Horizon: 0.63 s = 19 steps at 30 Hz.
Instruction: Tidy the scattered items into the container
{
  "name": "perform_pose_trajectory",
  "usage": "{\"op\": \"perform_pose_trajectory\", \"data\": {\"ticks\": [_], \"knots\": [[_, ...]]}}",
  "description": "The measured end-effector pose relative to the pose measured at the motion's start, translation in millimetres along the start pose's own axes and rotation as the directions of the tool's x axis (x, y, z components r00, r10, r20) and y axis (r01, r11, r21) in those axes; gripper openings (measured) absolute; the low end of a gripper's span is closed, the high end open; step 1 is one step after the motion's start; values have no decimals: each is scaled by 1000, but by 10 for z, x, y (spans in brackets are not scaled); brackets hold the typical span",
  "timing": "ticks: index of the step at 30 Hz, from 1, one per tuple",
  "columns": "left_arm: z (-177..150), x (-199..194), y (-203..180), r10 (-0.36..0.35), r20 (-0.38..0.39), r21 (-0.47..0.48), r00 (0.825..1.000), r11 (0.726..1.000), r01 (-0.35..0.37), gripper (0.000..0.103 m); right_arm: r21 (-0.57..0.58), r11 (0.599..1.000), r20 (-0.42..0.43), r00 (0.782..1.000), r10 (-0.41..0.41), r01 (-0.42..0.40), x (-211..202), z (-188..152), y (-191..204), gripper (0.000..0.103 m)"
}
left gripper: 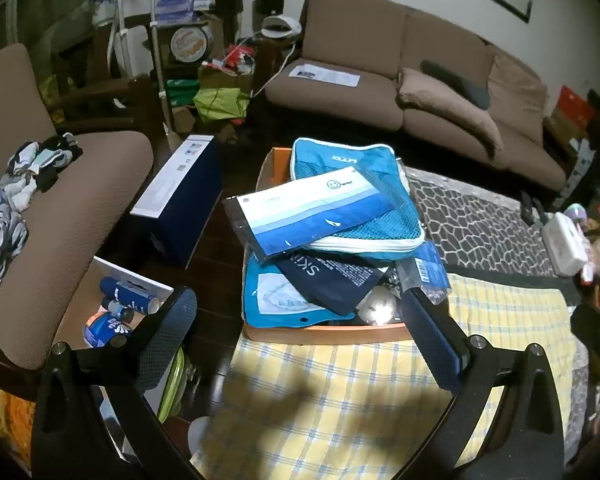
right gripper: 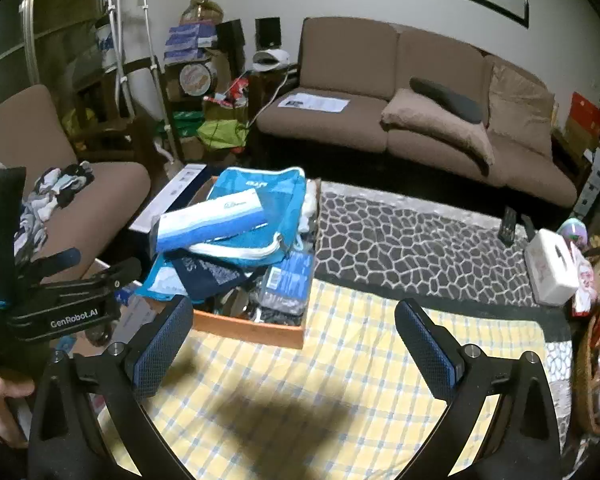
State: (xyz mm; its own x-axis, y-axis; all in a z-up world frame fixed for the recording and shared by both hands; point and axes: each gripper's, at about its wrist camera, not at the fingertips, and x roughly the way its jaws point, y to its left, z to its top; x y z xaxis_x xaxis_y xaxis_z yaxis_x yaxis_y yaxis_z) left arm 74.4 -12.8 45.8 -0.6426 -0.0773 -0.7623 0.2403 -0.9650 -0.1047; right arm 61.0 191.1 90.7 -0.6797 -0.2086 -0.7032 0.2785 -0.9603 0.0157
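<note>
An orange box (left gripper: 328, 334) stands on the yellow plaid cloth (left gripper: 340, 400), heaped full. On top lie a blue mesh pouch (left gripper: 360, 184) and a white-and-blue striped packet (left gripper: 312, 212). Under them are a navy packet (left gripper: 332, 280), a blue-and-white pouch (left gripper: 268, 304) and a barcoded packet (left gripper: 428, 272). My left gripper (left gripper: 298, 296) hangs open over the box's near edge, holding nothing. The right wrist view shows the same box (right gripper: 252, 328) and striped packet (right gripper: 212, 220) to the left. My right gripper (right gripper: 292, 308) is open and empty above the cloth (right gripper: 320, 380), just right of the box's near corner.
A patterned mat (right gripper: 400, 240) covers the far table. A white tissue box (right gripper: 552, 272), remotes (right gripper: 508, 224) and a wicker basket (right gripper: 592, 360) sit at the right. Left of the table are a navy carton (left gripper: 180, 200), a box of blue bottles (left gripper: 120, 304) and an armchair (left gripper: 80, 208) with socks.
</note>
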Motion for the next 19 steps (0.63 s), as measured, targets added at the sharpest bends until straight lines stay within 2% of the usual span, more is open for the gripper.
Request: {"op": "perform_pose_trajectory", "data": {"ticks": [19], "knots": [[-5, 21, -28, 5, -6, 8, 1000, 1000, -5, 102, 27, 1000, -11, 1000, 4, -4, -7, -9, -35, 102]]}}
